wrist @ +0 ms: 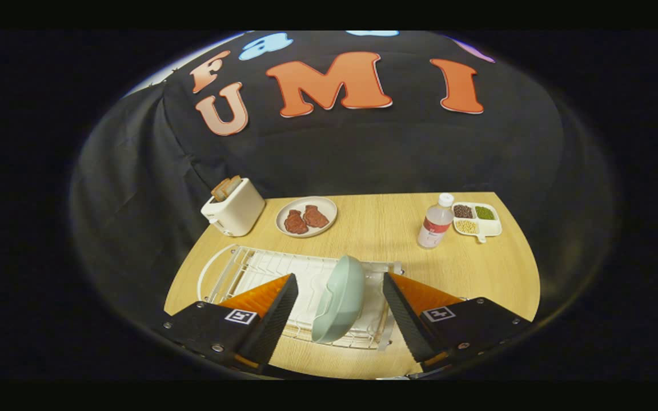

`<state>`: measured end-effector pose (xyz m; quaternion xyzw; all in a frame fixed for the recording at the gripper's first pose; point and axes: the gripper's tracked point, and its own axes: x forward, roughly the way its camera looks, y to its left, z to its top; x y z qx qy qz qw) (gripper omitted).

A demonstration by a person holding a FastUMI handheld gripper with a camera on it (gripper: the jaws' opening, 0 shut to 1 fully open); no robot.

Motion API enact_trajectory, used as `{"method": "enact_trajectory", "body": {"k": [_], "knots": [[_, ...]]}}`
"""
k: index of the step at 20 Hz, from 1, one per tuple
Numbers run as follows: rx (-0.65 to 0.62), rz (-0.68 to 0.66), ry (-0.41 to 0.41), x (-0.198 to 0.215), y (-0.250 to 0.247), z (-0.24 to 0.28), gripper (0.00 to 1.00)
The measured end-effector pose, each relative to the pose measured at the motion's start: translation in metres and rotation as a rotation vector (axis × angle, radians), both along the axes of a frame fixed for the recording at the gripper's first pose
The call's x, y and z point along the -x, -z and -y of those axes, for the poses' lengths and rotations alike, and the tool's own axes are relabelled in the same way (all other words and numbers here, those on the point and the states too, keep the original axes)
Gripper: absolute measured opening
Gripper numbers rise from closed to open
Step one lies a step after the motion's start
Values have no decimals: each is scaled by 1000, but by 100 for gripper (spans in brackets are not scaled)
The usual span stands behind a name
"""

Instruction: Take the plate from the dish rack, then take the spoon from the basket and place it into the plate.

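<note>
Lining up on plate (338, 299), which stands on edge in rack (232, 268) so its rim is grabbable; gripper (340, 297) wide open, fingers straddling it, gripping nothing yet.

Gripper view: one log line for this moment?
stage: approach | gripper: open, fingers astride, not touching | plate: on edge in dish rack | held: nothing
</note>
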<state>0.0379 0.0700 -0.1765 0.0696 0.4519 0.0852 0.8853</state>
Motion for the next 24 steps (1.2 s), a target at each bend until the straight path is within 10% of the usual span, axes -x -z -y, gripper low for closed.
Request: {"method": "enact_trajectory", "body": {"k": [15,24], "knots": [[119,-339,18,20,96,-21,55],[211,-342,209,23,96,-2,32]]}}
